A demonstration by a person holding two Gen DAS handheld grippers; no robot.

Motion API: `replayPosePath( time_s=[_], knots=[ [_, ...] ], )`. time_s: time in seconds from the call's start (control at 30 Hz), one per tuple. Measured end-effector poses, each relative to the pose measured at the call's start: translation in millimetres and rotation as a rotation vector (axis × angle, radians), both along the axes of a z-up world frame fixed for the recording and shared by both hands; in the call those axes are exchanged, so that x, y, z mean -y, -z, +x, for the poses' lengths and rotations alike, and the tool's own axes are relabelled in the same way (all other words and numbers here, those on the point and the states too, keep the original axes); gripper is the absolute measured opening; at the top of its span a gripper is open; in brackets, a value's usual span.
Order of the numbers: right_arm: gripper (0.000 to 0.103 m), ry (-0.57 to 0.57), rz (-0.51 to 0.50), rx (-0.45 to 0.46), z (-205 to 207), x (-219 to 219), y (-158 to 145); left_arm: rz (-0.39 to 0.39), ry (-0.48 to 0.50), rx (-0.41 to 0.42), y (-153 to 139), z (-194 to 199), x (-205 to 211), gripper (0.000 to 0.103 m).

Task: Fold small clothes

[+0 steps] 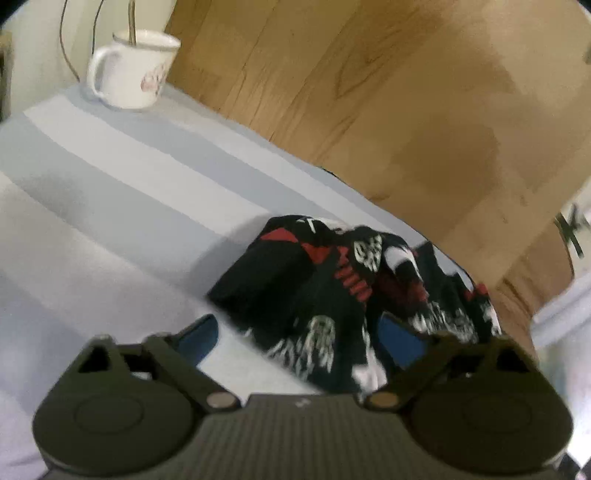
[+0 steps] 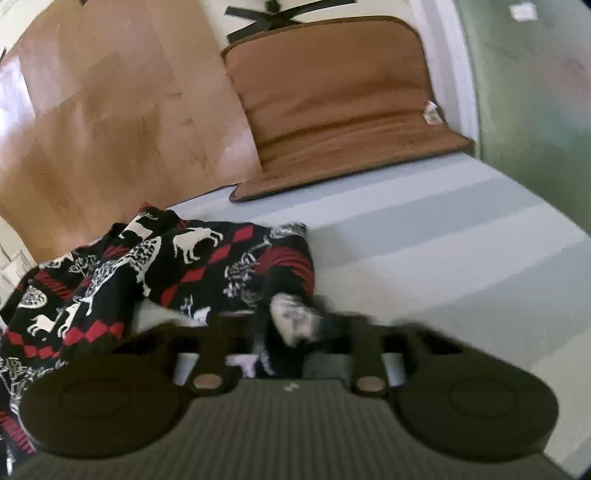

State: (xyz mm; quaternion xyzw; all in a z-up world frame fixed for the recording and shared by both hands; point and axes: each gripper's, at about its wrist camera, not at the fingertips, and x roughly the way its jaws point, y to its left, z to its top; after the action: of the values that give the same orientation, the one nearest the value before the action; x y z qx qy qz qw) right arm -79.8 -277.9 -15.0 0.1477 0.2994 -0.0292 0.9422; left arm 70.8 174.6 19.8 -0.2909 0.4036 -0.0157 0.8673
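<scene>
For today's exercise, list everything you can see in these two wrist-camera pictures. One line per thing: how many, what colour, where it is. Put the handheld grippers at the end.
patterned garment: one, black with red and white animal print, crumpled at the surface's edge
striped cloth: one, pale blue and white, covering the surface
mug: one, white enamel with a dark rim, far corner of the cloth
cushion: one, brown, beyond the cloth's far edge
wooden floor: light brown, beyond the surface
chair base: one, black, top of the right wrist view
left gripper: one, dark with blue pads, jaws wide over the garment's edge
right gripper: one, dark, blurred, nearly closed at a garment fold; a grip cannot be confirmed
</scene>
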Motion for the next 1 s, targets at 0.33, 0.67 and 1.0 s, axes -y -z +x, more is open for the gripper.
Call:
replayPosePath(
  time_s=[0.33,0.67,1.0],
  knots=[
    [0.017,0.295,-0.227,0.065,32.8,100.1,-52.8,0.261,-0.279,0.065,-43.2,14.5,-61.5,0.013],
    [0.065,0.337,-0.26,0.007,45.5,84.2,-33.3,0.074,-0.225,0.059,-50.8,10.3,-91.6,0.014],
    [0.065,0.347,-0.2,0.145,29.1,60.0,-61.2,0.088,0.206,0.304,-128.0,15.0,65.7,0.015]
  ],
)
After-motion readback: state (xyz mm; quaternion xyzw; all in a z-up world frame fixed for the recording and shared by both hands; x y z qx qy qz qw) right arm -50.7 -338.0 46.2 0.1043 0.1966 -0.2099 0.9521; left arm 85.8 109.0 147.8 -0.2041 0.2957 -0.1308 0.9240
